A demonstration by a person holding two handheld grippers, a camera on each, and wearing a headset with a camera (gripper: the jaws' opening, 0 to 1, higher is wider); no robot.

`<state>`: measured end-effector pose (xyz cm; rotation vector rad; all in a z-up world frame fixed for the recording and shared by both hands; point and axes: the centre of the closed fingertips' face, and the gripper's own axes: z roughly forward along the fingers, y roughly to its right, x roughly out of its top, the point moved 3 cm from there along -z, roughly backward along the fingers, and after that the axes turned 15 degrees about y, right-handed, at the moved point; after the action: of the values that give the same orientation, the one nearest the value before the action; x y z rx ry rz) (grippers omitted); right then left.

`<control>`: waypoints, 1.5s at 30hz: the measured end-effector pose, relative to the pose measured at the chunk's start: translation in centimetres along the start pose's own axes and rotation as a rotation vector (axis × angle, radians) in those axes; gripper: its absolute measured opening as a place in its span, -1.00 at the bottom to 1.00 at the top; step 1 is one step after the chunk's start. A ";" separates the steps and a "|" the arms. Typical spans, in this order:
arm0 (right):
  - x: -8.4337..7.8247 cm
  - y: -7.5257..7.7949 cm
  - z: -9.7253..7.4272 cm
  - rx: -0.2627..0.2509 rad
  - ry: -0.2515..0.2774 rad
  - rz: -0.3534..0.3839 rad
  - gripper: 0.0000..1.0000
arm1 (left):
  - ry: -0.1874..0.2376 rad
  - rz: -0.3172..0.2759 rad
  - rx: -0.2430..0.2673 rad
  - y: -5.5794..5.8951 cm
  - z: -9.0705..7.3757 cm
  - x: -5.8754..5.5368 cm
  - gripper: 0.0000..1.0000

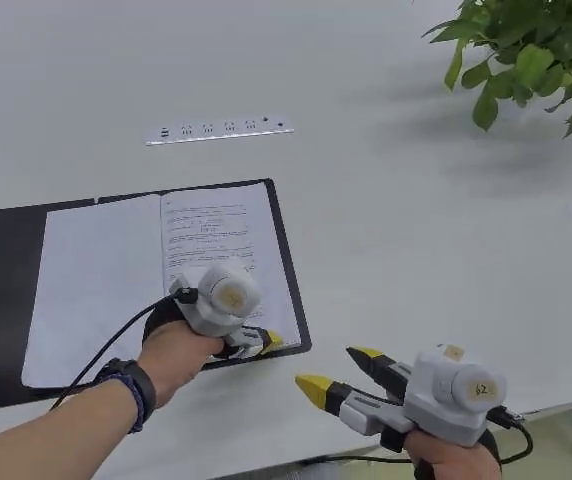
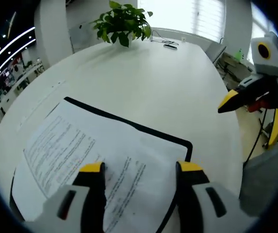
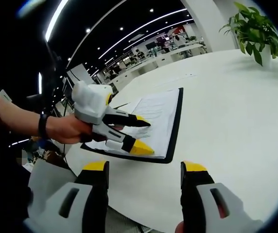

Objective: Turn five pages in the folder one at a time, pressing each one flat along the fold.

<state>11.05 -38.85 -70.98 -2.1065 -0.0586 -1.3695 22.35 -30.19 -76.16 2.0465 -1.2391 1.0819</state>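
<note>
We see the folder lying open at the near left of the table, its printed page flat. Our left gripper hangs with jaws apart over the page's near right corner. Our right gripper, also spread and empty, sits by the near table edge. Bare tabletop runs right and far to the plant.

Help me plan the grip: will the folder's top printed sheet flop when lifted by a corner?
Probably floppy: the sheet looks like thin single paper lying flat in the folder. Likely light, and it may slide rather than lift if the left gripper pushes.
</note>
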 end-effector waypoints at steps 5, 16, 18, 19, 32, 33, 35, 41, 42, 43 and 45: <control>0.2 0.6 1.2 0.004 0.000 -0.015 0.15 | 0.017 -0.012 0.005 -0.4 0.0 0.0 0.08; 4.2 2.7 7.9 0.042 0.133 0.112 0.01 | 0.050 -0.059 0.036 -0.8 -0.5 -0.2 -0.11; 4.6 2.8 9.6 0.067 0.143 0.141 -0.01 | 0.058 -0.069 0.043 -0.8 -0.6 -0.3 -0.13; 4.5 3.0 10.7 0.069 0.133 0.140 -0.01 | 0.061 -0.072 0.046 -0.8 -0.6 -0.3 -0.14; 3.5 1.8 14.1 0.122 0.107 0.265 -0.27 | 0.070 -0.112 0.059 -0.5 -1.4 -0.5 -0.20; 3.4 1.7 14.0 0.125 0.107 0.268 -0.32 | 0.068 -0.112 0.054 -0.3 -1.5 -0.5 -0.18; 3.2 1.6 13.7 0.126 0.104 0.268 -0.37 | 0.065 -0.117 0.045 -0.1 -1.8 -0.5 -0.13; 3.3 1.8 12.6 0.112 0.132 0.303 -0.63 | 0.117 -0.168 0.077 -0.6 -3.5 0.6 -0.03; 3.3 1.7 12.5 0.114 0.136 0.307 -0.69 | 0.125 -0.173 0.082 -0.7 -3.7 0.8 -0.01; 3.2 1.7 12.4 0.107 0.136 0.331 -0.79 | 0.131 -0.180 0.086 -0.6 -4.1 1.0 0.01; 3.2 1.6 12.2 0.106 0.135 0.345 -0.93 | 0.148 -0.193 0.090 -0.5 -4.7 1.4 0.05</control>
<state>23.03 -34.75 -72.39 -1.8295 0.2695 -1.2647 21.45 -27.11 -72.43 2.0618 -0.9146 1.1909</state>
